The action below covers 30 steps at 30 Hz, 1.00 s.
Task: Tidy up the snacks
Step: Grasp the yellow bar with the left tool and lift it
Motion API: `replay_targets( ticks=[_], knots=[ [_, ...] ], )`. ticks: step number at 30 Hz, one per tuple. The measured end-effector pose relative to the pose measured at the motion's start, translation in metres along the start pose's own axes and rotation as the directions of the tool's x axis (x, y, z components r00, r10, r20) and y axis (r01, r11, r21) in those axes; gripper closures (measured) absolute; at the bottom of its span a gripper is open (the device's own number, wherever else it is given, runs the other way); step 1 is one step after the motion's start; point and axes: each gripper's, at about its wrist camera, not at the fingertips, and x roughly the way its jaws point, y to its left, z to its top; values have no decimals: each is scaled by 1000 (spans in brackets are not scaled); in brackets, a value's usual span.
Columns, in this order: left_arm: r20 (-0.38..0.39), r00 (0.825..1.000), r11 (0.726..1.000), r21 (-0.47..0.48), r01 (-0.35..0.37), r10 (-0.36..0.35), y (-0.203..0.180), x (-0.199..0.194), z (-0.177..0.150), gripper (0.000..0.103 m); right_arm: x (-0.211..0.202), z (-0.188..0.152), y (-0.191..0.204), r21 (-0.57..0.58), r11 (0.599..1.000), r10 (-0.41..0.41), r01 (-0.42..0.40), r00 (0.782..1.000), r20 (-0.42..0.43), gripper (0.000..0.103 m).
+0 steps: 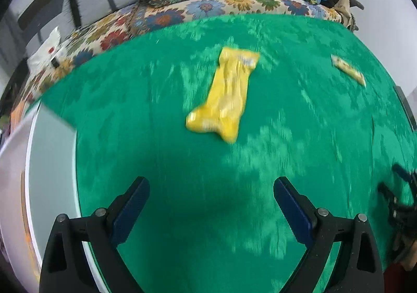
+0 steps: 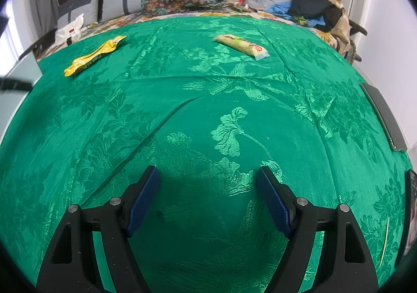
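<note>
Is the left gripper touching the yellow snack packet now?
Apart. In the left wrist view the left gripper is open and empty, and a band of bare green cloth lies between its fingertips and the yellow snack packet.

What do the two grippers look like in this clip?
Both look alike. The left gripper and right gripper each have two black plastic arms that spread in a V, with round silver pivot pins, and dark blue ridged pads on the inner faces. No cables, markings or sleeves show.

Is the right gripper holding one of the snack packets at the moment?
No, the right gripper is open and empty above the green cloth.
</note>
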Motion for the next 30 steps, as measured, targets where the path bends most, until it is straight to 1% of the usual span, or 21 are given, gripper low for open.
replay_targets(
  ticks=[4,6,8,10,13,14,15,16,17,18,21,23,25,26,28,30],
  knots=[
    [9,999,998,50,37,-38,-6,17,41,8,0,0,0,0,1000,0,0,1000,0,23],
    [-10,997,994,81,76,-75,-14,34,61,8,0,0,0,0,1000,0,0,1000,0,22],
    [-34,997,993,93,76,-73,-16,53,75,8,1,1,-1,0,1000,0,0,1000,0,22],
    [-64,997,995,82,53,-48,-14,77,86,8,0,0,0,0,1000,0,0,1000,0,22],
    [-108,994,1000,13,7,-5,-3,108,94,8,0,0,0,0,1000,1,-1,1000,0,22],
    [-115,993,999,-38,23,-27,4,115,93,9,0,0,0,0,1000,2,-2,1000,0,22],
    [-93,994,996,-73,46,-53,8,115,92,13,0,0,0,0,1000,1,-1,1000,0,22],
    [-51,998,994,-98,42,-48,12,110,91,28,0,0,0,0,1000,1,-1,1000,0,22],
    [-28,999,994,-102,35,-38,14,106,90,54,1,0,0,0,1000,2,-2,1000,0,21],
    [-20,999,994,-103,34,-36,15,103,89,56,0,0,0,0,1000,2,-2,1000,0,21],
    [-10,999,985,-170,38,-40,24,86,75,59,0,0,0,0,1000,1,-1,1000,0,21],
    [-1,1000,979,-204,26,-27,23,71,56,59,0,0,0,1,1000,1,-1,1000,0,21],
    [7,1000,975,-221,4,-3,16,52,26,59,0,-1,0,1,1000,1,-1,1000,0,21],
    [3,1000,973,-232,-7,8,12,41,3,59,0,0,0,1,1000,1,-1,1000,0,21],
    [-14,1000,968,-249,-21,18,10,29,-28,59,0,-1,0,1,1000,2,-2,1000,0,21],
    [-33,999,959,-281,-38,30,10,16,-68,59,0,0,0,1,1000,1,-1,1000,0,21]
  ],
)
